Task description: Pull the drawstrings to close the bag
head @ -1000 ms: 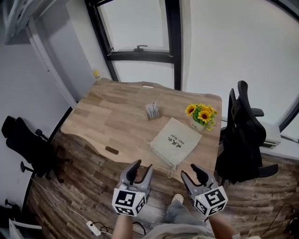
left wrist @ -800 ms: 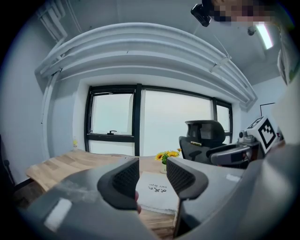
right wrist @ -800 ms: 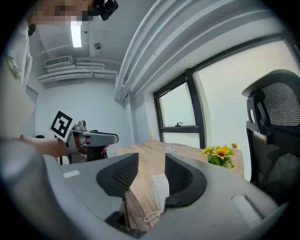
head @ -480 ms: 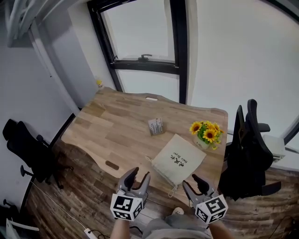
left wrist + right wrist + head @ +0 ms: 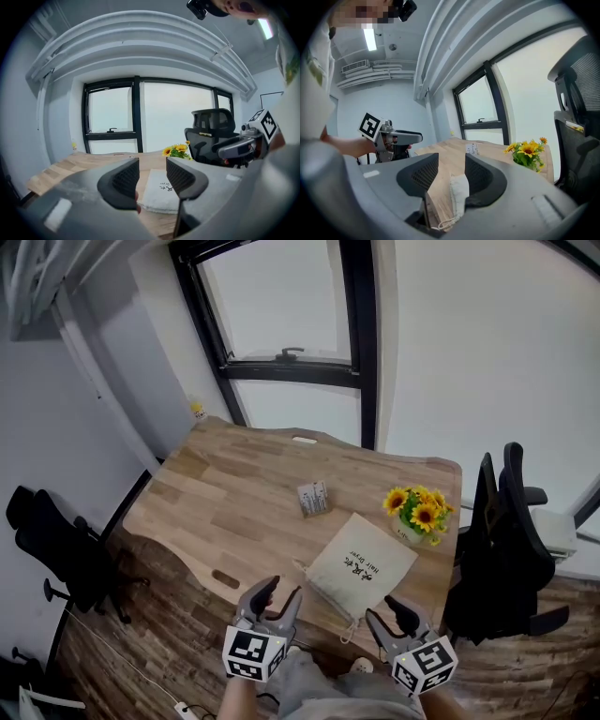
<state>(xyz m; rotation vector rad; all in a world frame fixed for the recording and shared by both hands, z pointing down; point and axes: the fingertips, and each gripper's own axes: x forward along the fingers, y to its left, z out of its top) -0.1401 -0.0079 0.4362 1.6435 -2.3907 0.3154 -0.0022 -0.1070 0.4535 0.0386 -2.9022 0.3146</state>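
**Two open grippers wait by the cloth bag**

The bag (image 5: pixel 363 566) lies flat on the table (image 5: pixel 234 488), close to the front edge. It is made of soft, cream cloth. Its shape is square, but it is turned so that one corner points at the person. There is small dark writing in the middle of it. A thin cream drawstring (image 5: pixel 348 625) curls off the near corner, past the table's edge.

The table is light wood with long plank lines, and its front edge is wavy. Yellow sunflowers (image 5: pixel 416 509) stand just beside the bag's far side. A small box (image 5: pixel 314 498) sits a little farther back.

The left gripper (image 5: pixel 277 597) is held up in front of the table. Its two gray jaws have bumpy dark pads. They stand apart and hold nothing. The right gripper (image 5: pixel 390 615) is near the bag's stringy corner. Its jaws are apart too, and they pinch nothing. The bag's edge only shows through the gap, lying on the table beyond.

A black chair (image 5: pixel 506 549) with a netted back stands at the right. The floor (image 5: pixel 169 634) is dark, rough-looking wood.
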